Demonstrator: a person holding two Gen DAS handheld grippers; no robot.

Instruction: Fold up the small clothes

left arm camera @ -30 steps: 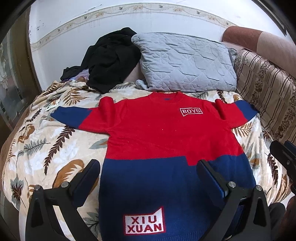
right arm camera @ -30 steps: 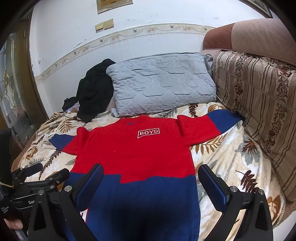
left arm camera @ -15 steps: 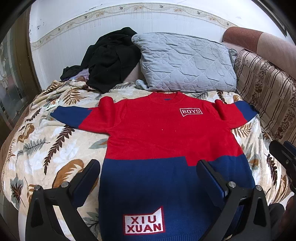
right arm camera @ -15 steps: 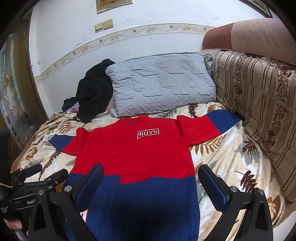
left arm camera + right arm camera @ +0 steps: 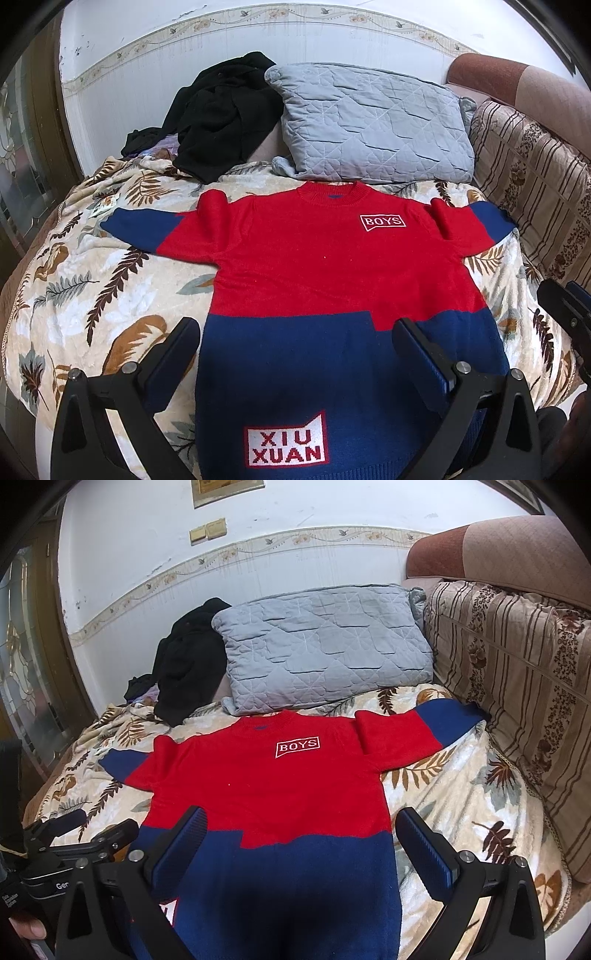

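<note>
Almost nothing had changed over the last second — both views matched the earlier ones nearly exactly, so the fold had not begun. The red and navy sweater (image 5: 325,280) lay face up and flat on the leaf-print blanket (image 5: 74,280) of the bed, neck toward the grey quilted pillow (image 5: 373,125), both sleeves spread out to the sides, the hem nearest the cameras.

The left claw (image 5: 295,354) hovered over the navy lower part with its fingers spread wide apart and nothing between them. The right claw (image 5: 301,843) hung over the same lower part, toward the sweater's right side, also wide apart and empty. Neither appeared to touch the knit, though contact was hard to judge from these angles.

That stillness read as a pause before the first grasp. With the garment already smoothed out, the likely opening step was to take a sleeve or side edge and bring it across the body. A black garment (image 5: 221,114) heaped beside the pillow was well clear of the sweater.
</note>
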